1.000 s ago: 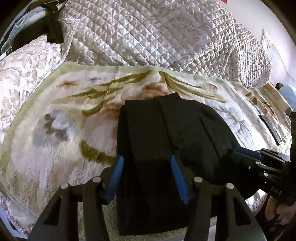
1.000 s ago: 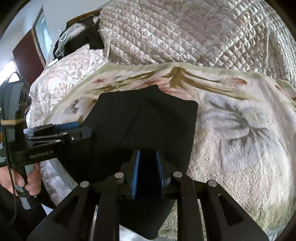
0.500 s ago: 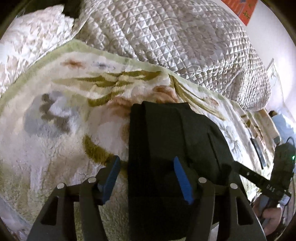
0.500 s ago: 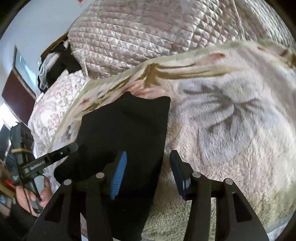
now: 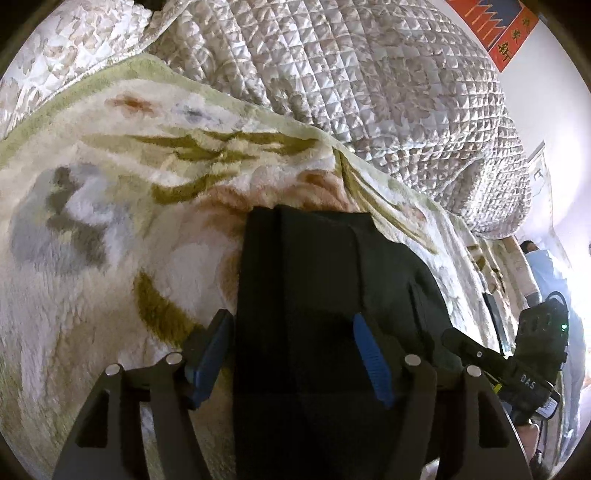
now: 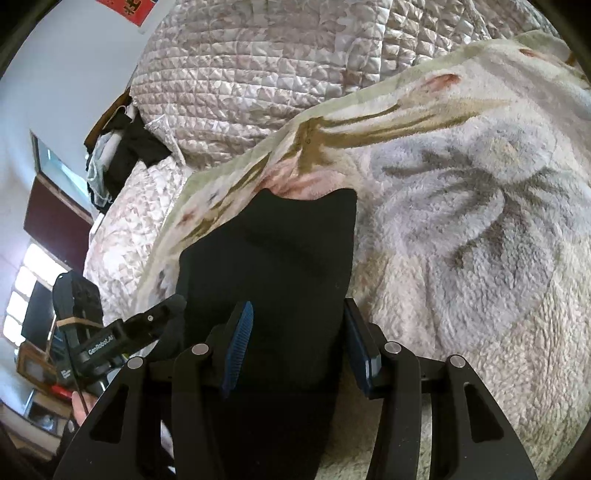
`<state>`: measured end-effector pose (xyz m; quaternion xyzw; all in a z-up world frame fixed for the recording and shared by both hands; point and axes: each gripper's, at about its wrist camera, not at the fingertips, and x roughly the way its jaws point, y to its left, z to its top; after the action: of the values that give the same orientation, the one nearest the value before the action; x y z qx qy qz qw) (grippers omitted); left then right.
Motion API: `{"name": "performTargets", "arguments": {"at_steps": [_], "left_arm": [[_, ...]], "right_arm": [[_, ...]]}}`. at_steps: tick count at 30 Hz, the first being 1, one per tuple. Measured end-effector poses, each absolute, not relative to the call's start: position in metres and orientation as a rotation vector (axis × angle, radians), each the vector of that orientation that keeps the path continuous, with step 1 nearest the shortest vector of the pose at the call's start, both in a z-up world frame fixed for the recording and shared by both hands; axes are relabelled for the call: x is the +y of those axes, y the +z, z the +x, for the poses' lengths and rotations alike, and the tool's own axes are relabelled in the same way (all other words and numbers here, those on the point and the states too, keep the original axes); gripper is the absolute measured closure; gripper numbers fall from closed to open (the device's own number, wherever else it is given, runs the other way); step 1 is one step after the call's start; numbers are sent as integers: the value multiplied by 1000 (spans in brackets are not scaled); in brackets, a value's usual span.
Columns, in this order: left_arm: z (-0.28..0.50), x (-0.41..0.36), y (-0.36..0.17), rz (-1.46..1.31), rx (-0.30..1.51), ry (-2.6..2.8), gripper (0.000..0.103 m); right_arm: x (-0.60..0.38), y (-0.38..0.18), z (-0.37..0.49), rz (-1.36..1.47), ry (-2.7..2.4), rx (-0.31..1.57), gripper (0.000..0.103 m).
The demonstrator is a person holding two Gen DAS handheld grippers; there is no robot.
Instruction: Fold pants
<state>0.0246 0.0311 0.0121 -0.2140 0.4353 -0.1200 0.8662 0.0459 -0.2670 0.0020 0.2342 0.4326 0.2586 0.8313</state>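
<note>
- Left claw (image 5: 293,354): black two-finger frame with blue pads, pointed obliquely downward; jaws spread and opening, one blue pad (image 5: 212,356) just off the left edge of the garment over the fleece, the other over the dark cloth; no pinch on the cloth visible.
- Right claw (image 6: 299,349): same black frame, blue ribbed pads; jaws apart, the left pad (image 6: 238,345) over the dark cloth, the other at the garment's right edge beside the fleece; nothing clamped.
- Folded black fabric pants (image 5: 325,295): flat, roughly rectangular stack running from beneath both claws forward; layered folded edges visible along the left side in the left wrist view; far end just ahead of the fingertips; same garment (image 6: 280,266) seen with a notched far edge in the right wrist view.
- Cream fleece blanket with olive, pink and grey flower print (image 5: 110,206): spread under the pants, extending to the left of the left claw and to the right of the right claw.
- Quilted pale satin bedspread (image 5: 369,81): bunched beyond the blanket, well ahead of both claws.
- Right claw also seen at the right of the left wrist view (image 5: 517,365), tip over the pants.
- Left claw also seen at the left of the right wrist view (image 6: 122,332), held in a hand (image 6: 79,406) partly hidden at the lower left edge.
- Red wall hanging with dark characters (image 5: 498,33): far upper right, on a white wall.
</note>
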Motion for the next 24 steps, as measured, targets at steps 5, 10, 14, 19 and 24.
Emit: {"name": "performTargets", "arguments": {"at_steps": [5,10,14,19,24], "left_arm": [[15,35,11,-522,926,-305,36],[21,36,8,-524,929,-269,47],[20,32,11,-493,918,-263,56],[17,34,19,-486,893,-256,70],[11,30,39,-471,861,-274,78]], "right_arm": [[-266,1,38,504,574,927,64],[-268,-4,44,525,554,930,75],[-266,-4,46,507,549,921,79],[-264,3,43,492,550,898,85],[-262,19,39,491,569,865,87]]}}
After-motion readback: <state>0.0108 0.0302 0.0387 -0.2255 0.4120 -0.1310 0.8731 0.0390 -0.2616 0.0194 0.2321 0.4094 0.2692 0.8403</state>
